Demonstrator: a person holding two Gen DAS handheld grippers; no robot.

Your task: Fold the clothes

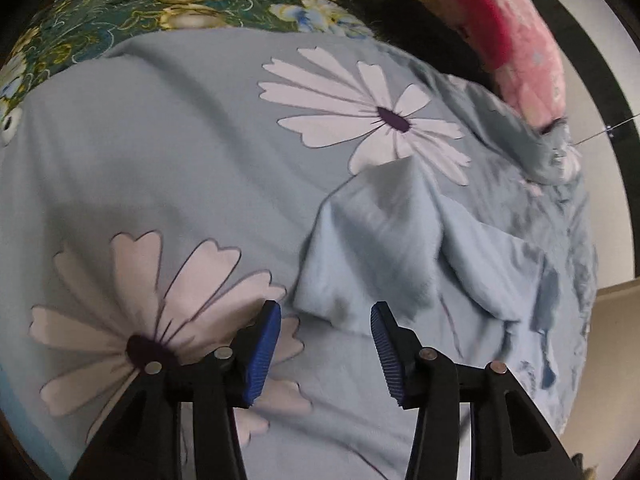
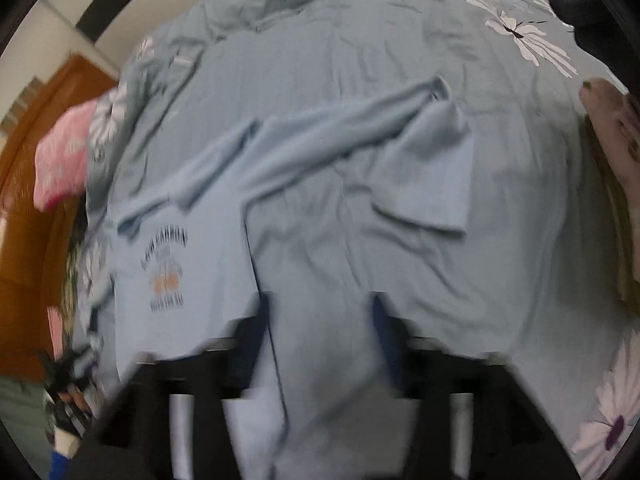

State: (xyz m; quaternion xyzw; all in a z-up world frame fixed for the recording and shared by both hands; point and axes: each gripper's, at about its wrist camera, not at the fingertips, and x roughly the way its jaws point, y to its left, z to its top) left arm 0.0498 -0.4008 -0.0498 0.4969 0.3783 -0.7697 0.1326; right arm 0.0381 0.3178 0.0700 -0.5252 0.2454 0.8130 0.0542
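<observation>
left tongs (image 1: 326, 344) spread above daisy-print bedsheet (image 1: 160, 160), right tongs (image 2: 320, 340) spread around pale blue shirt (image 2: 320, 200), pink pillow (image 1: 520, 40) beyond.

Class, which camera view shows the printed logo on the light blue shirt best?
The right wrist view: the shirt lies spread out, its printed logo facing up, though blurred. The left wrist view shows only a plain part of the shirt, no logo.

Right wrist view is smeared with motion blur: the black-and-orange printed text (image 2: 163, 270) on the pale blue cotton t-shirt (image 2: 320, 216) can't be read, and that shirt's fabric covers the right gripper (image 2: 318, 312), so its jaw gap is anyone's guess.
</observation>
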